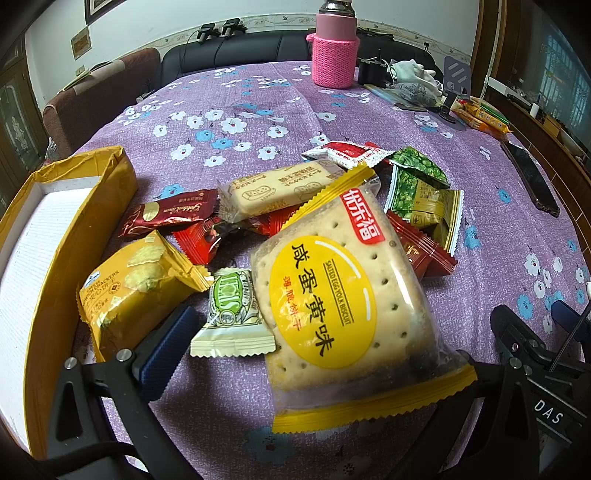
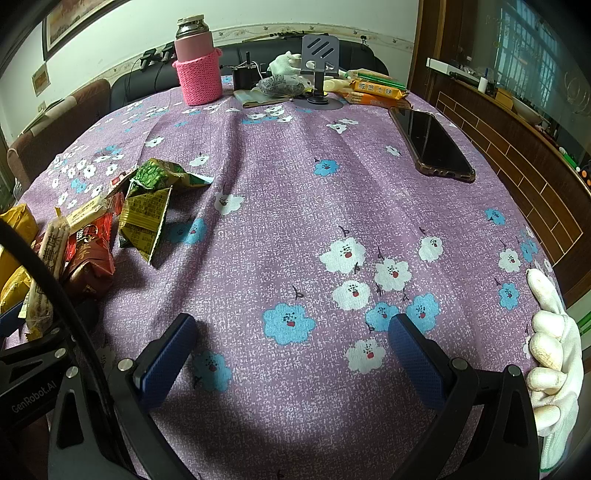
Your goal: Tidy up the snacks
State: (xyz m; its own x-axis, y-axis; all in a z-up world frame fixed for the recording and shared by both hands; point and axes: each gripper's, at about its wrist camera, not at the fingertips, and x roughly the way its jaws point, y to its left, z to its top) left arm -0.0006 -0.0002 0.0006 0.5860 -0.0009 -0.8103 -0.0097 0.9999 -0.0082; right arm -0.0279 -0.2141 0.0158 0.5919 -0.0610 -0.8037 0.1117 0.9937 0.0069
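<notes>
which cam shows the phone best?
Right wrist. The phone lies whole and unobstructed on the purple tablecloth, dark screen up, in a clear case. Left wrist catches it only as a thin, distorted sliver near the right edge.

Yolk biscuit pack [image 1: 343, 295] tilted atop heaped snack packets [image 1: 258, 192], beside open yellow box [image 1: 48, 229]

White wall [image 2: 332, 14]; dark sofa [image 1: 236, 55]; purple floral tablecloth [image 2: 295, 206].

Biscuit pack [image 1: 347, 295]: "SALTED EGG YOLK BISCUIT"; left tool [image 2: 33, 395]: "GenRobot.AI".
</notes>
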